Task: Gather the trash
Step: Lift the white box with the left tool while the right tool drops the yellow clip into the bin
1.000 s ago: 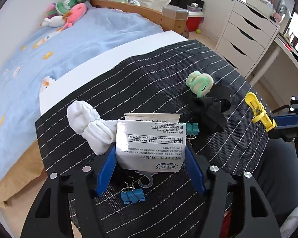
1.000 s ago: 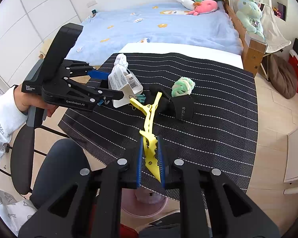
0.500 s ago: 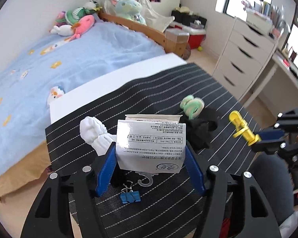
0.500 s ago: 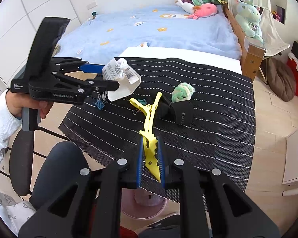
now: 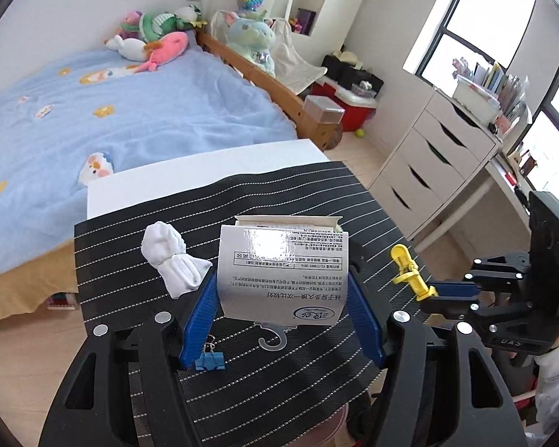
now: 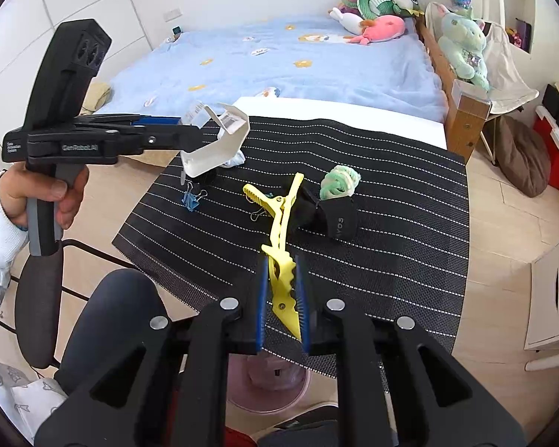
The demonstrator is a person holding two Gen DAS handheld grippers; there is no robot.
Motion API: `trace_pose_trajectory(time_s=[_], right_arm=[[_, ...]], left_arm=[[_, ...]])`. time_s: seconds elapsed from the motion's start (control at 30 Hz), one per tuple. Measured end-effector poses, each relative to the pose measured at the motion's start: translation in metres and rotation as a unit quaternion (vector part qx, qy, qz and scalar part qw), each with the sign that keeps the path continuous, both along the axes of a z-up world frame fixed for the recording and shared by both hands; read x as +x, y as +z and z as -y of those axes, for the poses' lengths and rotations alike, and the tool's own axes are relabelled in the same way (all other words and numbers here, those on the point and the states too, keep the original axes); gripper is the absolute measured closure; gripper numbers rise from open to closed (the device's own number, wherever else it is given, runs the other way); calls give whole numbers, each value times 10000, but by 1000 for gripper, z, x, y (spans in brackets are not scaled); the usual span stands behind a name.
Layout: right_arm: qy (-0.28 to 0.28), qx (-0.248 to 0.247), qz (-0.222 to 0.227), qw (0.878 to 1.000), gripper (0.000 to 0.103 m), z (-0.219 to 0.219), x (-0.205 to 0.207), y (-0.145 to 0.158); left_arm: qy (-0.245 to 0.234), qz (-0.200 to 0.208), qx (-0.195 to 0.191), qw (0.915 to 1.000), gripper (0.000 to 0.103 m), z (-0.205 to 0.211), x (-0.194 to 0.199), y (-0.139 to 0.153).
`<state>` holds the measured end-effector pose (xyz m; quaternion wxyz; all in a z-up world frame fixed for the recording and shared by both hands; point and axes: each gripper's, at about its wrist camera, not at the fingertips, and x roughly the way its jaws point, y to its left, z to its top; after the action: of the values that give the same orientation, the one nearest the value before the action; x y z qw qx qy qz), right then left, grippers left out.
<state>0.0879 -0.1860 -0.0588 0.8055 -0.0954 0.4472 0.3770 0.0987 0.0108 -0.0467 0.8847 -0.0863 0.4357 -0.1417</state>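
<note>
The white printed paper package (image 5: 283, 272), its top flap open, hangs above the striped mat (image 5: 287, 193) — clamped in the left gripper (image 5: 284, 309). Below lie rolled white socks (image 5: 169, 259) and a blue binder clip (image 5: 209, 360). The right gripper (image 6: 282, 298) stays clenched on a yellow hair clip (image 6: 279, 231) — angled downward.

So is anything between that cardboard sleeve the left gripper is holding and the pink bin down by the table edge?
Nothing visible blocks it. The left gripper holds the cardboard sleeve clear above the striped mat. The pink bin sits on the floor under the mat's near edge. The right gripper, shut on a yellow clip, hangs just above the bin and could crowd the drop.
</note>
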Motion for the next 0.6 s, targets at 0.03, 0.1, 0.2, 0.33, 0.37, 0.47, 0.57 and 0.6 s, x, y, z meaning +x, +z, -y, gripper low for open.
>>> trace_pose_trajectory(time_s=[0.03, 0.1, 0.2, 0.33, 0.37, 0.47, 0.57, 0.6], right_arm=[[-3, -5, 22, 10000, 89, 0, 0, 1], [-7, -16, 67, 10000, 89, -1, -3, 4], [33, -32, 145, 9999, 89, 0, -7, 9], [113, -48, 252, 9996, 89, 0, -15, 17], [126, -52, 281, 9995, 89, 0, -18, 19], [164, -23, 343, 9993, 89, 2, -24, 25], [213, 13, 391, 9990, 89, 3, -31, 31], [228, 20, 403, 9989, 89, 4, -34, 32]], left_arm=[[8, 43, -43, 10000, 39, 0, -3, 2], [2, 133, -133, 9998, 39, 1, -9, 7], [-37, 260, -189, 9995, 39, 4, -21, 15], [-109, 405, -95, 9991, 39, 12, -37, 24], [-115, 426, -84, 9990, 39, 13, -40, 25], [-145, 480, -36, 9987, 39, 16, -50, 30], [-185, 508, 62, 9985, 39, 21, -59, 32], [-196, 521, 94, 9984, 39, 23, -64, 32]])
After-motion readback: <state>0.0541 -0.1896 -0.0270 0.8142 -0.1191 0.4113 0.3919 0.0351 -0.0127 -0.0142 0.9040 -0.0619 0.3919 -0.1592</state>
